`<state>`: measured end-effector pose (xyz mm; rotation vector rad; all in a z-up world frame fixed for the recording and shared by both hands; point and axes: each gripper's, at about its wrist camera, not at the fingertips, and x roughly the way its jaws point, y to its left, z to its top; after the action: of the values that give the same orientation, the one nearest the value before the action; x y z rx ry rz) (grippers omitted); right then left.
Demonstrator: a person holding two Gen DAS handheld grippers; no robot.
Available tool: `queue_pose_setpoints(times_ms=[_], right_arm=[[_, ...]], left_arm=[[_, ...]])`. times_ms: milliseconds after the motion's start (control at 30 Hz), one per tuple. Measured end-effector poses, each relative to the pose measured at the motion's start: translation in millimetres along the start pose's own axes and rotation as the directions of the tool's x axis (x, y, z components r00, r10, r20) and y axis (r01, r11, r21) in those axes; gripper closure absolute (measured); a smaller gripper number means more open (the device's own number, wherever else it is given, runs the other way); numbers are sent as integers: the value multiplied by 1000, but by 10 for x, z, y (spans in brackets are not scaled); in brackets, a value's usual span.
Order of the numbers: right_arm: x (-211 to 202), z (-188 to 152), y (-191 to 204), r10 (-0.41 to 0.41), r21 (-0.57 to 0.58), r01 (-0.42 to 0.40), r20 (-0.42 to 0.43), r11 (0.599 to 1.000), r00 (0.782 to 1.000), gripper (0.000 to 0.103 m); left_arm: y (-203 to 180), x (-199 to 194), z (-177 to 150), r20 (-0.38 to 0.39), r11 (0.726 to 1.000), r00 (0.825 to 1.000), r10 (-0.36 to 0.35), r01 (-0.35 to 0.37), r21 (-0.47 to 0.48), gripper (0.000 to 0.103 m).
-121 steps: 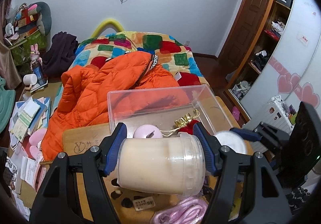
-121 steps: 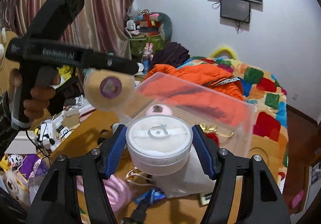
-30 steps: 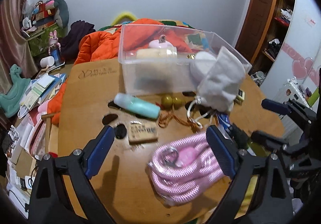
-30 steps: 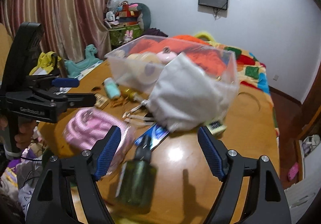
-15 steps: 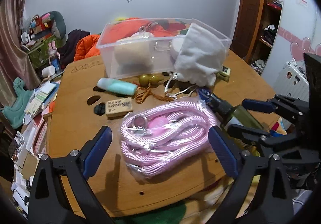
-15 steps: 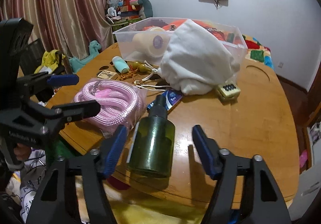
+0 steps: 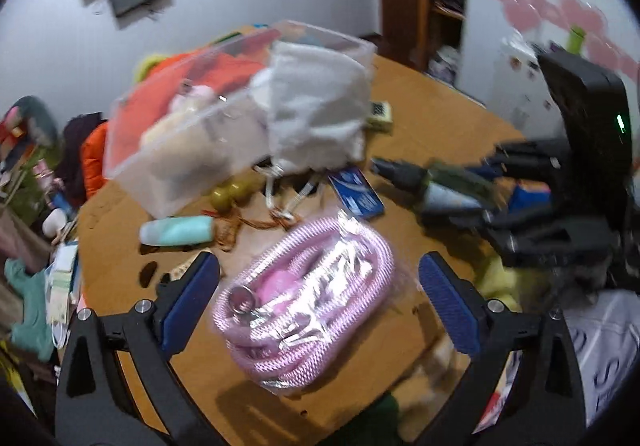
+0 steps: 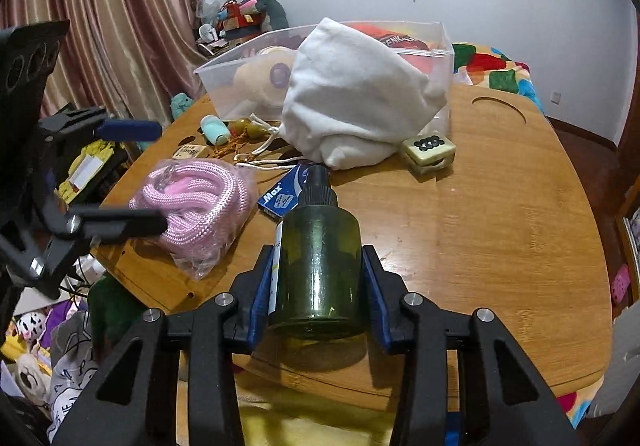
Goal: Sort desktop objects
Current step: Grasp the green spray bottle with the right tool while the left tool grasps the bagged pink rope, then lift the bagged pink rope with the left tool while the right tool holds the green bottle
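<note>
A dark green spray bottle (image 8: 318,258) lies on the round wooden table (image 8: 500,226), nozzle pointing away. My right gripper (image 8: 318,252) is closing on it, and both blue pads touch its sides. In the left wrist view the bottle (image 7: 440,182) shows blurred at the right, inside that gripper (image 7: 480,192). A pink rope coil in a clear bag (image 7: 308,298) lies on the table in front of my left gripper (image 7: 318,266). Its jaws are opening wide, with the pads on either side of the coil and clear of it. From the right wrist, the rope (image 8: 196,194) lies at the left.
A clear plastic box (image 8: 224,86) with items inside stands at the back. A white cloth pouch (image 8: 352,102) leans on it. A blue packet (image 8: 280,196), a teal tube (image 8: 214,128), a green dice block (image 8: 428,152) and cords lie around. The table edge is close below both grippers.
The right jaws have narrowed from wide apart until they touch the green bottle, and the gripper has sunk toward it. The left gripper has rolled and shifted over the pink rope.
</note>
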<state>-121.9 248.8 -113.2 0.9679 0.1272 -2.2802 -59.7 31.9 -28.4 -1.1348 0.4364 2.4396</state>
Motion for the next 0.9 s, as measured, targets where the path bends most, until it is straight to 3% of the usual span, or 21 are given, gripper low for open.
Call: queue_pose_setpoints(times_ms=[167,267,467,600,900], right_arm=[[20,33,-35,3,15,-3,-4,1000,1000,65],[29,28,-29,2,15,-2,-6,1000,1000,65],[42,39,-31,3,11,-3,-10,1000,1000,65],[50,46,-45,10,22,-10,-10,1000,1000,65],[39,45,-62,24,35,-23,-7,999,1000,65]], left_arm=[[-57,181,-68,-89,995,995,48,-40,91,2],[-12,305,-62,-128,996,991,47,-37,79,2],[-9,350,-29,-103,999,995,2,3,50,2],[-94,349,-59,-88,997,995,39,-33,69,8],[-54,228,-160,-67,997,997,31,-35,-64,16]])
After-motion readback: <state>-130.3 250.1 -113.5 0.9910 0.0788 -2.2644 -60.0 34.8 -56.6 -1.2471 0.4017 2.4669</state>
